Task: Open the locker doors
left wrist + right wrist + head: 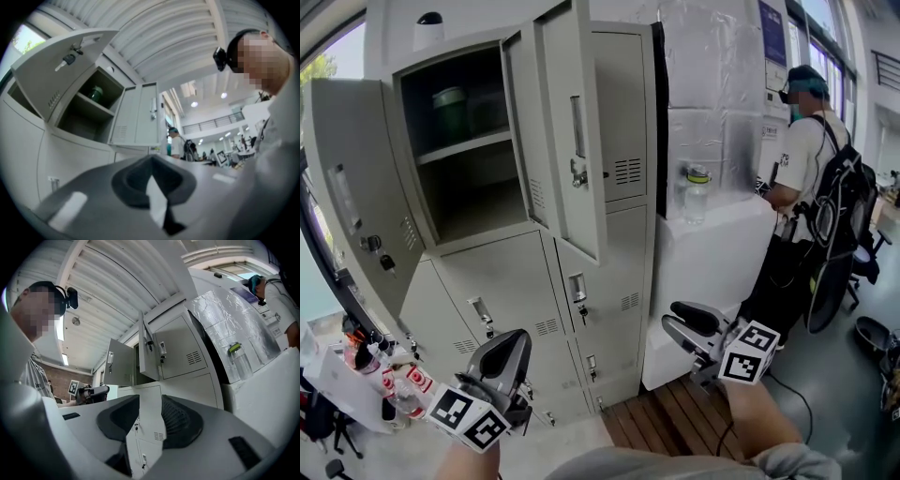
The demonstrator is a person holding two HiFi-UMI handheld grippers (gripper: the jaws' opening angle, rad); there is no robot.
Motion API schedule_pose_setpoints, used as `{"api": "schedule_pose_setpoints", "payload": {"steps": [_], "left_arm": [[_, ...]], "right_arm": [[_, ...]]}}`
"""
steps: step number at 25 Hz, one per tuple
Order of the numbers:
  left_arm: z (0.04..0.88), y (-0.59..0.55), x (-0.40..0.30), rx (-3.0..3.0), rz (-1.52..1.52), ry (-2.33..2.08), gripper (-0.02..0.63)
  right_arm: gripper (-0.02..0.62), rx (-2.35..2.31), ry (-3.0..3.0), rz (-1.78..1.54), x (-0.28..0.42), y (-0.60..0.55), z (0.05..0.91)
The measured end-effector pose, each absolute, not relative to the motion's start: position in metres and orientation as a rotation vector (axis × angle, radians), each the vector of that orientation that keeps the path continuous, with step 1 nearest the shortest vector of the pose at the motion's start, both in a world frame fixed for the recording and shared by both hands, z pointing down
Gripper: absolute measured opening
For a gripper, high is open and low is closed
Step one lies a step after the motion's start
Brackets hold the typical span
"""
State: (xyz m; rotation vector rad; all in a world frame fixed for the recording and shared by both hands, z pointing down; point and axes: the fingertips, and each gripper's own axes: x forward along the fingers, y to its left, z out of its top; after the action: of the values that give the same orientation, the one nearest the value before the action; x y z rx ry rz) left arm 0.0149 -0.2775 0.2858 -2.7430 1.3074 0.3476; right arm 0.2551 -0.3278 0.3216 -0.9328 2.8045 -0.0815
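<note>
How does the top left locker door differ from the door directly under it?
The top left door is swung wide open to the left, while the door under it is shut flat. The top left door leaves a shelf in plain sight; the door under it hides whatever is inside. Both are pale grey metal, each with a handle and vent slots.

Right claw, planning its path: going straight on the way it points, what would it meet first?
Probably the closed grey metal lower locker door framed between the right claw's open jaws; nothing nearer shows.
</note>
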Motion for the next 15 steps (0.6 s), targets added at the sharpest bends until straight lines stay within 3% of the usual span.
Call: {"api": "schedule_pose_setpoints", "payload": {"steps": [15], "left_arm": [[0.275, -0.251, -0.036, -2.837, 0.268, 1.111, 0.002]], "right_arm": [[0.14, -1.195, 2.678, 0.014, 0.237, -0.349, 0.225]]}}
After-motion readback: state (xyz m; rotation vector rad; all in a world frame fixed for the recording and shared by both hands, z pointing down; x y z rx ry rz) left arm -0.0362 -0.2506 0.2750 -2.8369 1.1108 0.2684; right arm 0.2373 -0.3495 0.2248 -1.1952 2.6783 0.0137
